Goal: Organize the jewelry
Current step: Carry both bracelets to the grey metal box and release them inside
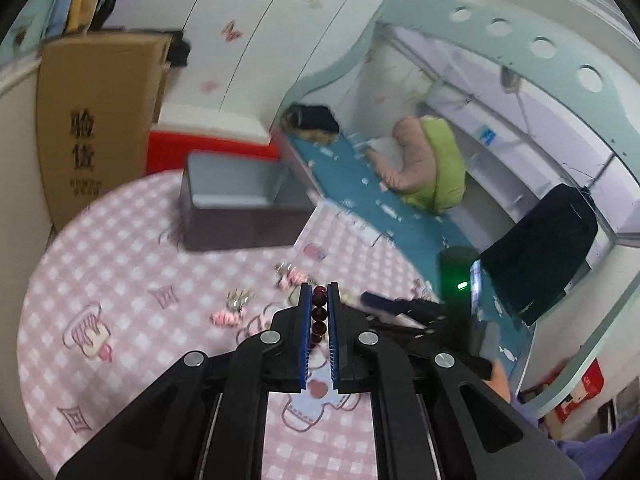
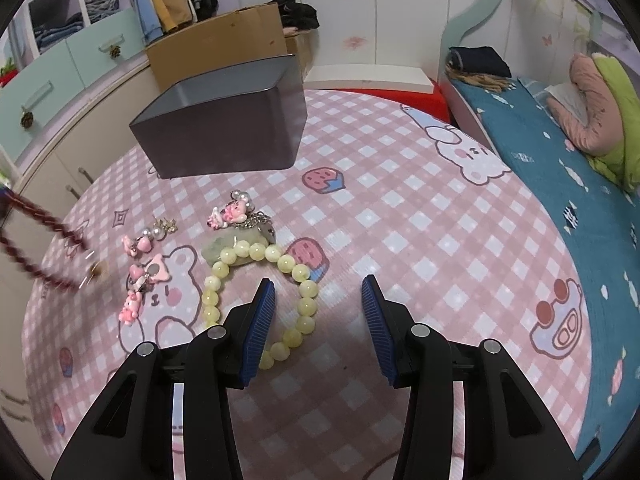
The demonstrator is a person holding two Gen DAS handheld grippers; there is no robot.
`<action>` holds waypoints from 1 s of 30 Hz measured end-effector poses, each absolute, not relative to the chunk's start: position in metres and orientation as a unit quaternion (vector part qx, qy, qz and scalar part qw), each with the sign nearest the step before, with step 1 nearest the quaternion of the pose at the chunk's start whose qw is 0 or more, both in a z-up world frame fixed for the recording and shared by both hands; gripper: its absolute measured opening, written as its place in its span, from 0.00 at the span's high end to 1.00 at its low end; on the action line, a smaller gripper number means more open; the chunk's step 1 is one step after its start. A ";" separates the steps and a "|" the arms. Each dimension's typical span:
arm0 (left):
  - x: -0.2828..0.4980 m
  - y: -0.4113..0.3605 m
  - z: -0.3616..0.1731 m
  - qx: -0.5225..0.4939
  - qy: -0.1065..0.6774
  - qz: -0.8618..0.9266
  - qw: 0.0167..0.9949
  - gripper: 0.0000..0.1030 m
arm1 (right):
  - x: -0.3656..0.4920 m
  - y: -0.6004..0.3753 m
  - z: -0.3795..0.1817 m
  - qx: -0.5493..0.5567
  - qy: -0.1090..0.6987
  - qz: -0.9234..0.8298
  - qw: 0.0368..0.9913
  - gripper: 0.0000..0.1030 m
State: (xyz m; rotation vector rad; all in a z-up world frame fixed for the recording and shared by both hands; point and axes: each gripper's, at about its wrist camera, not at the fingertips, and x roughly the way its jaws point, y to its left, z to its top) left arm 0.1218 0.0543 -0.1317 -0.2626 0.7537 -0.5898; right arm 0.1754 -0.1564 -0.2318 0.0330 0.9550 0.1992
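The grey box (image 2: 224, 120) sits open on the pink checked tabletop (image 2: 400, 208) (contents unseen). The left gripper (image 1: 320, 300) pinches dark red beads (image 1: 319, 316); the right gripper (image 2: 319, 292) gapes over the yellow bracelet (image 2: 256, 256) beside a bed (image 2: 540, 152).

Left gripper (image 1: 320, 292): my jaws are clamped on a dark red bead string (image 1: 319, 314), raised above the table (image 1: 120, 248).
Right gripper (image 2: 319, 290): my jaws stand apart, empty, tilted down over the table.
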 end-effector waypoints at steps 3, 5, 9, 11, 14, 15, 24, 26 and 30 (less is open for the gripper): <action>0.121 0.052 -0.128 -0.111 0.362 -0.271 0.885 0.94 | 0.177 -0.155 -0.232 0.006 0.459 0.092 0.883 0.67; 0.122 0.052 -0.130 -0.114 0.366 -0.273 0.882 0.94 | 0.179 -0.155 -0.232 0.002 0.460 0.092 0.883 0.74; 0.122 0.048 -0.131 -0.103 0.371 -0.264 0.884 0.94 | 0.180 -0.157 -0.232 -0.001 0.459 0.100 0.883 0.87; 0.124 0.049 -0.133 -0.105 0.373 -0.263 0.884 0.94 | 0.179 -0.156 -0.232 -0.004 0.459 0.102 0.882 0.90; 0.128 0.049 -0.136 -0.100 0.375 -0.254 0.886 0.94 | 0.174 -0.154 -0.227 -0.003 0.451 0.110 0.886 0.90; 0.130 0.049 -0.136 -0.102 0.376 -0.254 0.885 0.94 | 0.172 -0.153 -0.223 -0.003 0.447 0.113 0.888 0.90; 0.147 0.048 -0.124 -0.083 0.362 -0.242 0.896 0.94 | 0.162 -0.148 -0.164 -0.008 0.388 0.131 0.912 0.90; 0.154 0.047 -0.118 -0.078 0.358 -0.240 0.899 0.94 | 0.167 -0.146 -0.150 -0.011 0.377 0.134 0.916 0.90; 0.176 0.043 -0.104 -0.064 0.344 -0.236 0.907 0.94 | 0.186 -0.143 -0.122 -0.010 0.353 0.139 0.925 0.90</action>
